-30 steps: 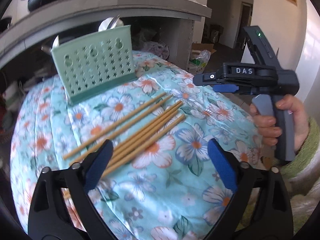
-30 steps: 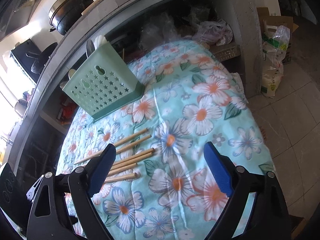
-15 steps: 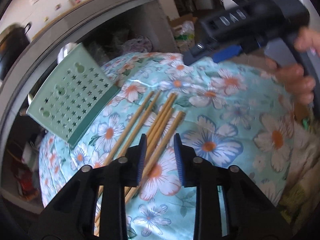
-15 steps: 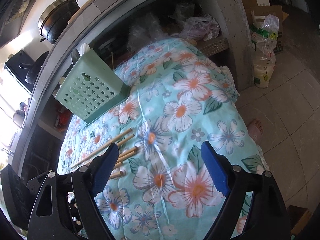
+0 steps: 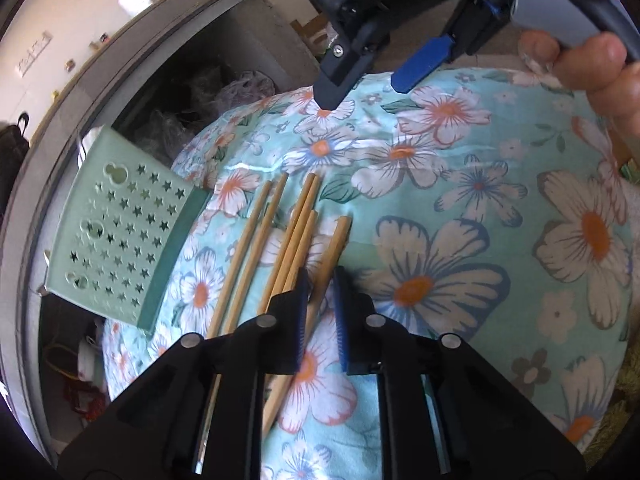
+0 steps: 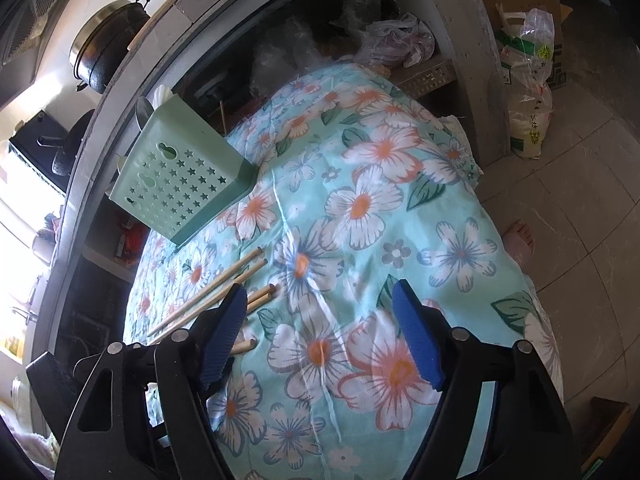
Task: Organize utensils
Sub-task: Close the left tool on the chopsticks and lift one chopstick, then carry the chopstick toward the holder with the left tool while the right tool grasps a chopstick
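Left claw [image 5: 320, 312] nearly closed around one chopstick [image 5: 332, 248] beside green holder [image 5: 116, 224]; right claw [image 6: 320, 336] wide open, empty. All chopsticks on tabletop [image 5: 460, 200], none sorted.

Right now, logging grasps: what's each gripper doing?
Left gripper: nearly closed around one chopstick; grip not certain.
Right gripper: open, holding nothing.
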### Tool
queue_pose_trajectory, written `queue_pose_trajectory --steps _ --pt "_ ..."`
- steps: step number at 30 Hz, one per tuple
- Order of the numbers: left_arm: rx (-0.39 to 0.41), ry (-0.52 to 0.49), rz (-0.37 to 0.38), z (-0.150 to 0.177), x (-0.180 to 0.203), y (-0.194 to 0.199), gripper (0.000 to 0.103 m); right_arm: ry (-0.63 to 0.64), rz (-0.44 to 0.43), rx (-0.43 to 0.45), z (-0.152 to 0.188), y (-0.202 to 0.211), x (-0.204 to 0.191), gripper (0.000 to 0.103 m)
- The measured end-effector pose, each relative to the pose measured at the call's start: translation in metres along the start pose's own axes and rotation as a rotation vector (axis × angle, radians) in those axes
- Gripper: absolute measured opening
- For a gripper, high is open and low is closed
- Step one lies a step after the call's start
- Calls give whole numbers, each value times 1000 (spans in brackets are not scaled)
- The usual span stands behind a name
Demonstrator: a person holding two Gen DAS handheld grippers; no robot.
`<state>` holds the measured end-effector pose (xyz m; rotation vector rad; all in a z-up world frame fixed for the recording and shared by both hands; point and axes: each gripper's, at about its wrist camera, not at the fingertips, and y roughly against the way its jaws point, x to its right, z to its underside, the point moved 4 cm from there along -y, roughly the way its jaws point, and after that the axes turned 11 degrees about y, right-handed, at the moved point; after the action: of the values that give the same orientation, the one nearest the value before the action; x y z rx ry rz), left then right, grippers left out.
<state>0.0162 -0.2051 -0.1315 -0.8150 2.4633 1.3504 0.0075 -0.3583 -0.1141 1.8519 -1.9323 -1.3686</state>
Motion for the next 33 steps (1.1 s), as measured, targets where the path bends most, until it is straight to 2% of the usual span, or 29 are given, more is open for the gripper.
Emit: queue_pose_trajectory --steps 6,10,14,23,27,33 --pt "48 11 -28 -5 -6 13 9 -52 -57 22 4 9 2 65" --pt "94 79 -25 -15 -23 33 8 -96 -100 40 5 16 1 62" --pt "143 215 -12 -23 -56 57 8 -132 -160 54 8 20 -7 58" --pt "267 643 61 -17 -156 109 5 -226 -331 2 21 4 -34 48" --pt "298 739 45 -4 -179 118 5 -254 -376 -58 30 -14 -49 41" --pt "325 844 59 11 -200 127 5 -320 -404 -132 40 -40 -56 35"
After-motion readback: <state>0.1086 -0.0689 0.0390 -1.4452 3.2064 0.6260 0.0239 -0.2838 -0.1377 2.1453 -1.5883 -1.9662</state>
